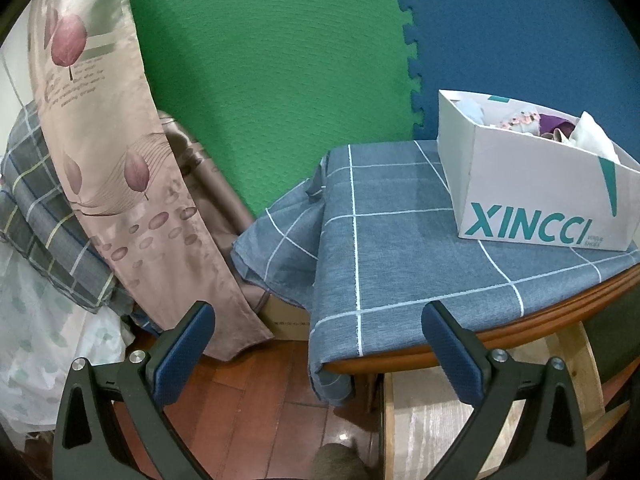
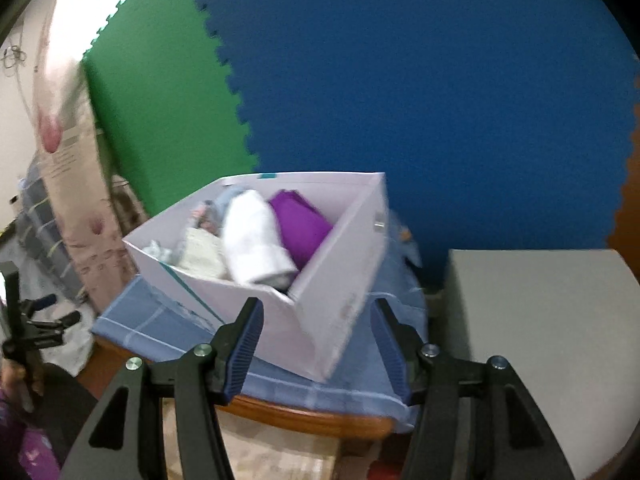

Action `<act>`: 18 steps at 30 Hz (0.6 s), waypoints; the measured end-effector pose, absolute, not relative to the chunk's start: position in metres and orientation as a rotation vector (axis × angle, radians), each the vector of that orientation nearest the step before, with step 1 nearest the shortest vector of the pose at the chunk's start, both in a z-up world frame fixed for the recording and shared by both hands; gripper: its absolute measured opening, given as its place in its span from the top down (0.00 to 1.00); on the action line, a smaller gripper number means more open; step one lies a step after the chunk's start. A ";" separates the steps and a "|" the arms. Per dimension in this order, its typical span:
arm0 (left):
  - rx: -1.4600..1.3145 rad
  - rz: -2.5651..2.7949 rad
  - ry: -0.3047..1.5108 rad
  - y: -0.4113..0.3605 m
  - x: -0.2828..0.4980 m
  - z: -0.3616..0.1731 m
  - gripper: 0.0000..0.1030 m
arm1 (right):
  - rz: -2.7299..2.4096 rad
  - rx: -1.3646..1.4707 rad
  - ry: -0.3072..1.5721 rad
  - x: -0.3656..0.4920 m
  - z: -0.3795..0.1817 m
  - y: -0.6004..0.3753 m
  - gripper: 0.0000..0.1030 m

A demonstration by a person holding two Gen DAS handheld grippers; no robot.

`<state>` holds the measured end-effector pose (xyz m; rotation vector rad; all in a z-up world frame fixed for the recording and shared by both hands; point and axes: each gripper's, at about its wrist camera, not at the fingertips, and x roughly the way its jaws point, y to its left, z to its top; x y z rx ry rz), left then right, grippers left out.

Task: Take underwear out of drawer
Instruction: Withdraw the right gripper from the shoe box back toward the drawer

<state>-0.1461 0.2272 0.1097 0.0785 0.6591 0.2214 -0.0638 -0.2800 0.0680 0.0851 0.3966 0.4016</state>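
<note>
A white cardboard box [image 1: 536, 200] marked XINCCI serves as the drawer and stands on a round table [image 1: 440, 354] under a blue checked cloth [image 1: 400, 220]. Folded underwear fills the box [image 2: 332, 300]: a white roll [image 2: 252, 240], a purple piece [image 2: 300, 228] and a pale green piece [image 2: 200, 256]. My right gripper [image 2: 317, 312] is open just short of the box's near corner, nothing pressed between its pads; the view is motion-blurred. My left gripper [image 1: 316, 316] hangs open over the table's left edge, well left of the box, holding nothing.
A pink patterned curtain [image 1: 100, 160] hangs to the left, with checked bedding [image 1: 36, 220] behind it. Green [image 1: 260, 80] and blue [image 1: 520, 20] foam mats cover the wall. A grey cabinet [image 2: 540, 340] stands right of the table. Wooden floor [image 1: 260, 400] lies below.
</note>
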 end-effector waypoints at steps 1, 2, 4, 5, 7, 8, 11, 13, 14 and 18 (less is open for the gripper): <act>0.081 0.222 0.661 0.226 -0.146 0.109 0.00 | 0.376 0.083 0.380 -0.069 0.064 -0.283 0.45; 0.086 0.222 0.662 0.224 -0.146 0.110 0.00 | 0.339 0.070 0.356 -0.076 0.060 -0.286 0.45; 0.095 0.212 0.656 0.221 -0.146 0.111 0.00 | 0.305 0.052 0.329 -0.084 0.054 -0.289 0.45; 0.102 0.202 0.651 0.218 -0.147 0.112 0.00 | 0.292 0.047 0.319 -0.089 0.051 -0.290 0.45; 0.122 0.190 0.645 0.211 -0.147 0.115 0.00 | 0.272 0.030 0.299 -0.099 0.048 -0.291 0.45; 0.132 0.188 0.636 0.208 -0.148 0.116 0.00 | 0.261 0.022 0.287 -0.105 0.047 -0.291 0.42; 0.114 0.149 0.584 0.201 -0.151 0.123 0.00 | 0.236 0.028 0.236 -0.122 0.051 -0.298 0.31; 0.079 0.125 0.522 0.195 -0.157 0.129 0.00 | 0.222 0.038 0.224 -0.130 0.050 -0.301 0.27; 0.069 0.117 0.497 0.193 -0.160 0.132 0.00 | 0.213 0.041 0.232 -0.133 0.049 -0.302 0.23; 0.105 0.083 0.488 0.168 -0.160 0.134 0.00 | 0.204 0.076 0.239 -0.137 0.049 -0.309 0.22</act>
